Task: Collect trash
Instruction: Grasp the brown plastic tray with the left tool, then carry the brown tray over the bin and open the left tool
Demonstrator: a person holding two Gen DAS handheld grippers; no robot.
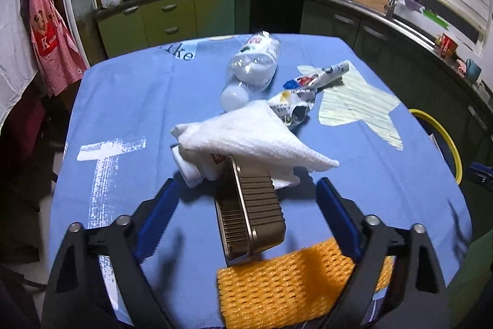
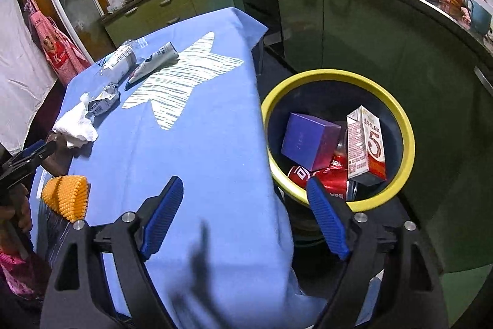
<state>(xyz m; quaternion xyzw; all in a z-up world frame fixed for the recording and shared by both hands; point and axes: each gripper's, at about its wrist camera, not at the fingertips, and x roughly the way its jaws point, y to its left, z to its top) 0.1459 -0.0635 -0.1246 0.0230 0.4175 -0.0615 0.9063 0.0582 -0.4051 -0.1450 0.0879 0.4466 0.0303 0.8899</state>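
A ribbed, brownish metal tin [image 1: 251,215] with a rounded-rectangle rim, tipped on its side on the blue tablecloth [image 1: 129,100], directly between the two blue ribbed fingers [image 1: 160,216] of the left gripper [image 1: 249,215]. Clear cloth visible on both sides of the tin; neither pad touching it. Left jaws spread wide, holding nothing.

Far end of the tin tucked under a crumpled white paper towel [image 1: 246,137]. Just below the tin, an orange foam net sleeve [image 1: 277,285], touching or almost touching its near end. Beyond the towel, two crushed printed cartons [image 1: 292,110] and a clear plastic bottle [image 1: 255,63] with a white cap, lying flat.

Right gripper [image 2: 246,218] also wide apart and empty, poised over the right edge of the table. Left finger over the cloth, right finger [image 2: 326,221] over the yellow rim of the round dark trash bin [image 2: 409,144] beside the table. Inside the bin: a purple box [image 2: 311,144], a white and red carton [image 2: 366,144], a crushed red can [image 2: 326,178].
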